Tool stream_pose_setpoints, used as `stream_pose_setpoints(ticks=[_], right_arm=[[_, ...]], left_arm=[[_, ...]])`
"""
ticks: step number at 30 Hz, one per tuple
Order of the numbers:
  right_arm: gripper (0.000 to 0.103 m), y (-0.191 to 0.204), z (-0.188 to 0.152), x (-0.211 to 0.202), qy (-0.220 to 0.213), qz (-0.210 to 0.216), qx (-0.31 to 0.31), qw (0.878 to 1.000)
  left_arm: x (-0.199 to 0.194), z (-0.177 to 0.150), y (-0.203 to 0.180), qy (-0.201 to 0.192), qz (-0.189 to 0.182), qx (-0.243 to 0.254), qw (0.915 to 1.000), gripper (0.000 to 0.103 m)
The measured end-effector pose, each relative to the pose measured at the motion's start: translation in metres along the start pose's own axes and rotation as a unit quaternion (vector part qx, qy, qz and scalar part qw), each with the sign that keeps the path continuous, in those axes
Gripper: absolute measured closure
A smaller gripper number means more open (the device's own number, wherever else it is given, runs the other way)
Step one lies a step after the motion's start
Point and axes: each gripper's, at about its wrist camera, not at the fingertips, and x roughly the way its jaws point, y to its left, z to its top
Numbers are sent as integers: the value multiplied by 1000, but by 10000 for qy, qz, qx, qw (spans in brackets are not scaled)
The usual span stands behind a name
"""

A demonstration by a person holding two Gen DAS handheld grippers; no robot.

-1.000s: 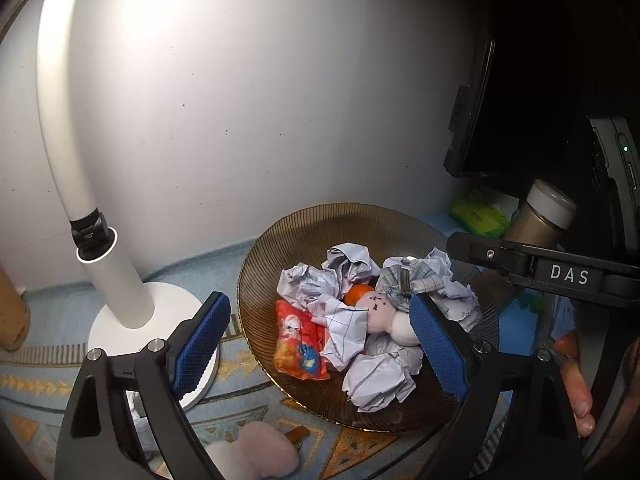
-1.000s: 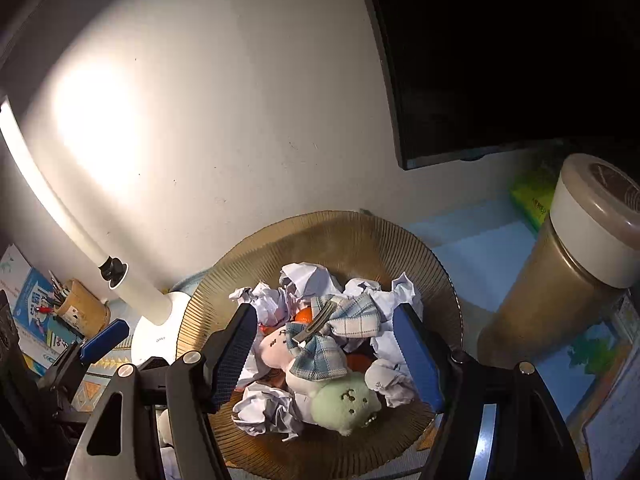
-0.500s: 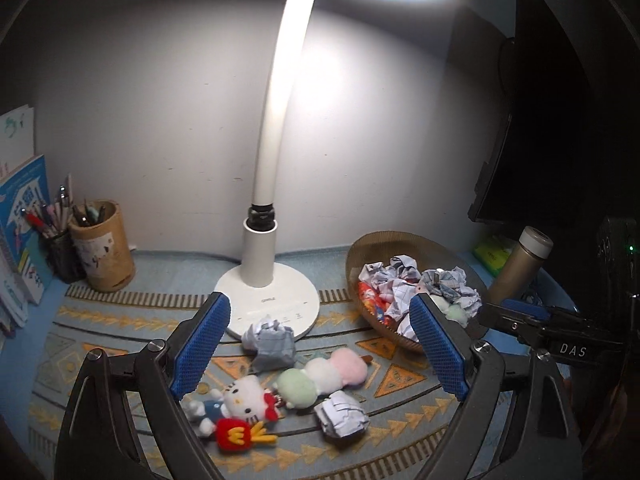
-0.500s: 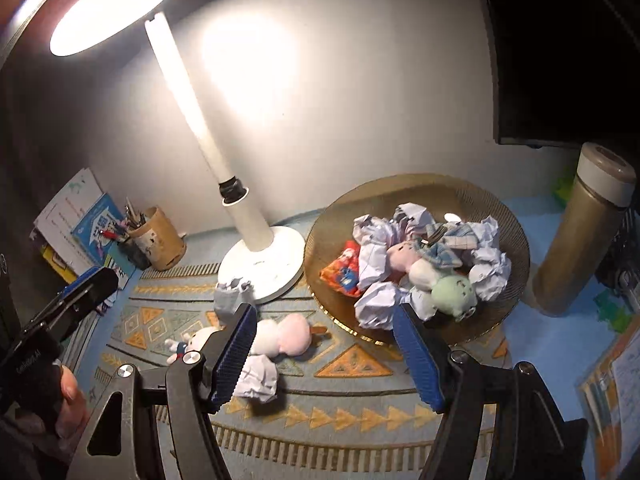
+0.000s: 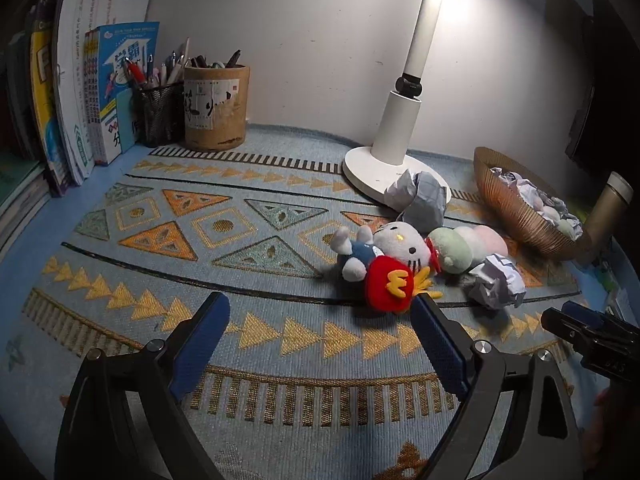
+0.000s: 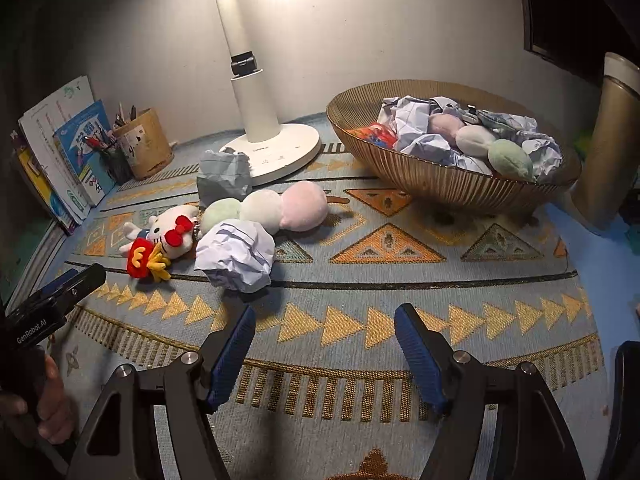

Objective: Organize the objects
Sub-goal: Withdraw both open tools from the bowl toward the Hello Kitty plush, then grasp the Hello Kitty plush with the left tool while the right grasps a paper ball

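On the patterned mat lie a white cat plush (image 5: 396,242) (image 6: 170,226) with a red fries toy (image 5: 386,286) (image 6: 140,258), a three-ball dango plush (image 5: 466,246) (image 6: 266,208), a white paper ball (image 5: 496,282) (image 6: 236,254) and a grey paper ball (image 5: 418,196) (image 6: 224,178). A ribbed brown bowl (image 5: 516,208) (image 6: 432,180) at the right holds several paper balls and plush toys. My left gripper (image 5: 320,344) hovers open just in front of the fries toy, its jaws empty. My right gripper (image 6: 324,348) is open and empty, short of the white paper ball.
A white lamp base (image 5: 384,164) (image 6: 276,144) stands at the back by the wall. A pen holder (image 5: 216,106) (image 6: 142,142) and upright books (image 5: 80,92) (image 6: 64,160) fill the left. A gold flask (image 5: 608,208) (image 6: 604,144) stands right of the bowl.
Both grippers have pulled back from over the bowl and dropped toward the mat. The views now take in the loose toys and paper balls on the mat. Both stay open and empty.
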Motion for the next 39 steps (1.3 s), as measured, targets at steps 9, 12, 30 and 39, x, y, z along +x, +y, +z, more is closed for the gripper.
stream_pose_setpoints(ticks=[9,12,30,39], right_arm=[[18,7,1,-8,-288,-294,-164,9990],[18,7,1,-7,-279,-277,-162,9991],[18,7,1,-4,-203,-205,-196,9994],[18,23,19,26,515,620,-84,9967]], left_arm=[[-3,-1,-2,-35,-49,139,9999,12],[-3,0,-3,-6,-60,161,9999,12],[0,0,-5,163,-208,228,9994,12],[18,45,-26,321,-255,1334,9902,11]])
